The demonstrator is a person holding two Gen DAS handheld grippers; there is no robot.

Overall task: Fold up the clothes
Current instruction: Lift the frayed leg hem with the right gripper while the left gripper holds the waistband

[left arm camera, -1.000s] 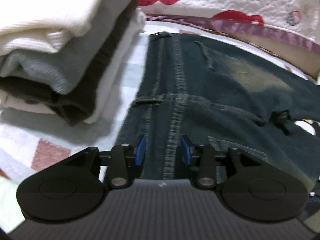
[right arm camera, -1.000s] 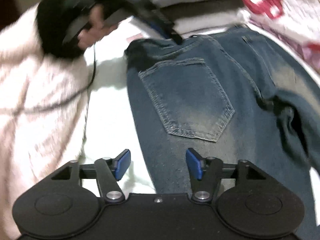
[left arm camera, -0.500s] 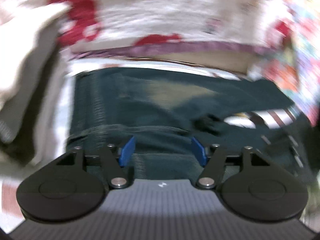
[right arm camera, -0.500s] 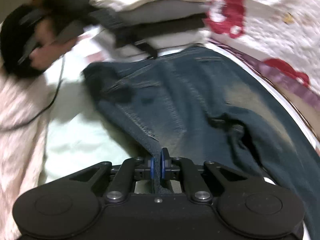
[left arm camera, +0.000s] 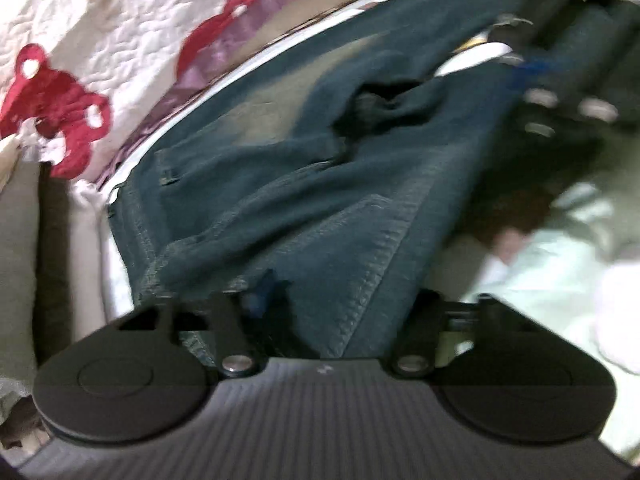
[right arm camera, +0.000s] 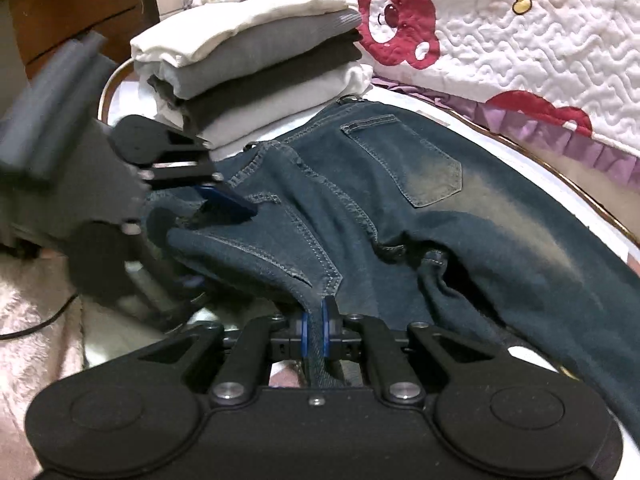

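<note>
Dark blue jeans lie on the bed, back pockets up, the near half lifted and folded toward the far half. My right gripper is shut on the jeans' near side edge. My left gripper shows at the left of the right wrist view, its jaws standing apart around the waistband corner. In the left wrist view the jeans drape between the left gripper's arms and hide the right pad; the view is blurred.
A stack of folded tops in cream, grey and dark stands just beyond the waistband. A white quilt with red bears lies along the far side. A pink fleece blanket lies at the left.
My right gripper stays shut on the jeans' edge and has lifted it up and over. My left gripper swung round to the waistband corner, denim now between its jaws.
</note>
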